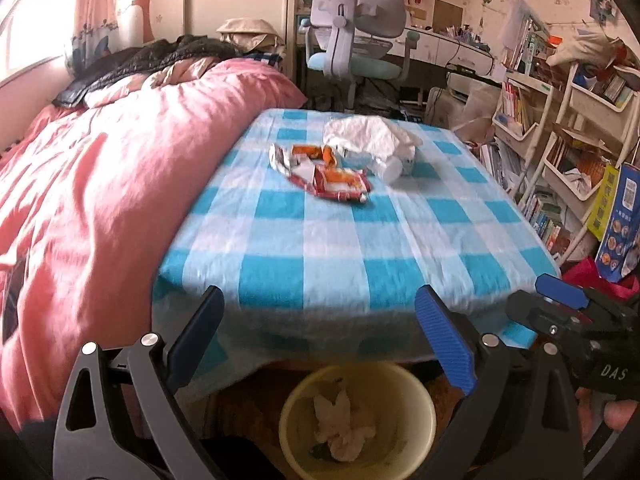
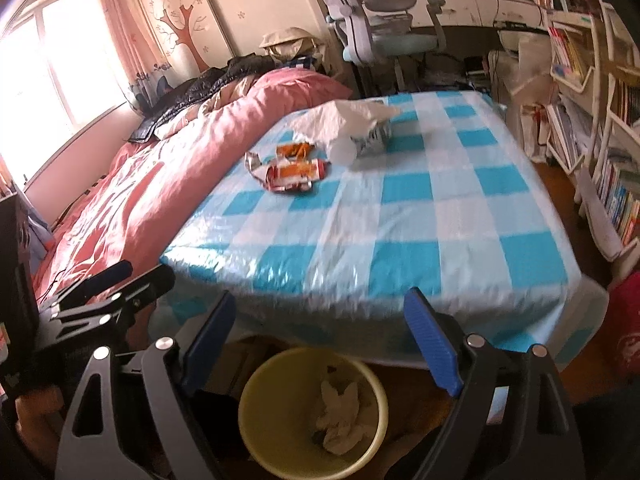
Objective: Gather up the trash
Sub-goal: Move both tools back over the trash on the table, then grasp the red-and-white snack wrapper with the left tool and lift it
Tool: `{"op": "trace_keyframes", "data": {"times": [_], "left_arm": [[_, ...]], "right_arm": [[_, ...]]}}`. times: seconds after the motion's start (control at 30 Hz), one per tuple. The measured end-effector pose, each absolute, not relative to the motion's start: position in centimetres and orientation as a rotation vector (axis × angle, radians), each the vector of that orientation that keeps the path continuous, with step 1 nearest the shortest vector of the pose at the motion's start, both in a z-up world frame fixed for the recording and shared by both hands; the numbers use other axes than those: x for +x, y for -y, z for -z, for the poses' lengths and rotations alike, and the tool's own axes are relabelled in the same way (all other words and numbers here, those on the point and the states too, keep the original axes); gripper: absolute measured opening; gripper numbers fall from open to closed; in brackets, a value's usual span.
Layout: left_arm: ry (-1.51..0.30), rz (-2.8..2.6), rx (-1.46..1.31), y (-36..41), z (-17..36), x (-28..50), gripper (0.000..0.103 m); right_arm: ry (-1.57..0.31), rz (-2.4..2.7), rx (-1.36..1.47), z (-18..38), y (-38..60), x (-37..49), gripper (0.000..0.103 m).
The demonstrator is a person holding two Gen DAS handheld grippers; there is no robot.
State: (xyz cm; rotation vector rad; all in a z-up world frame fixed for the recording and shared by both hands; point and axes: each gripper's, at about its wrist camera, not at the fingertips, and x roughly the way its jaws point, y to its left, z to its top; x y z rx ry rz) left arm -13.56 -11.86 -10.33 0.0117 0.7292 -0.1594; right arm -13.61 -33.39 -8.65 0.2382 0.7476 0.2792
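Observation:
A table with a blue checked cloth [image 1: 320, 248] [image 2: 400, 220] holds trash at its far end: red and orange snack wrappers [image 1: 328, 180] [image 2: 292, 172], a white plastic bag [image 1: 368, 136] [image 2: 340, 120] and a tipped cup or can [image 1: 396, 166] [image 2: 372, 138] under it. A yellow bin [image 1: 358, 420] [image 2: 314, 412] with crumpled tissue stands on the floor below the near edge. My left gripper [image 1: 320, 336] is open and empty above the bin. My right gripper [image 2: 320, 332] is open and empty above it too; it also shows in the left wrist view [image 1: 560, 296].
A bed with a pink duvet [image 1: 100, 200] runs along the table's left side. Bookshelves [image 1: 560, 140] and bags crowd the right. A desk chair [image 1: 356, 32] stands beyond the far end of the table.

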Motion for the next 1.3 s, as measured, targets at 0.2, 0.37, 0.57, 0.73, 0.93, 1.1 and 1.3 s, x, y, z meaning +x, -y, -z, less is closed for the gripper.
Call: {"op": "trace_keyframes", "data": {"times": [0.2,0.37,0.57,0.73,0.93,1.1,1.3], "left_arm": [[-0.69,0.153,-0.012,11.2,8.7,-10.4,0.094],[-0.679,0.151,-0.006,10.7,7.9,-7.3,0.094],[-0.673,0.142,0.016,10.3,7.3,-3.2,0.095],[-0.727,0.142,-0.047,9.5,8.2,0.1,0.095],[-0.819,0.167,-0.157,9.2,10.3,3.7,0.095],[-0.836,0.178,-0.132,11.1,11.5,5.3,0.095],[-0.88,0.177,-0.103,13.1,13.2,7.1,0.095]], "right_arm": [[-0.71,-0.271,0.181,6.9,33.1,-11.2,0.083],[-0.669,-0.274,0.101,4.9,32.5,-8.5,0.082],[-0.621,-0.26,0.027,3.3,32.7,-4.9,0.085],[-0.657,-0.229,0.09,4.5,34.0,-1.9,0.085],[-0.715,-0.234,0.154,5.6,34.8,-0.8,0.085],[-0.728,-0.273,0.13,5.7,34.2,-1.3,0.085],[-0.721,-0.281,0.125,5.5,34.5,-1.5,0.085]]}}
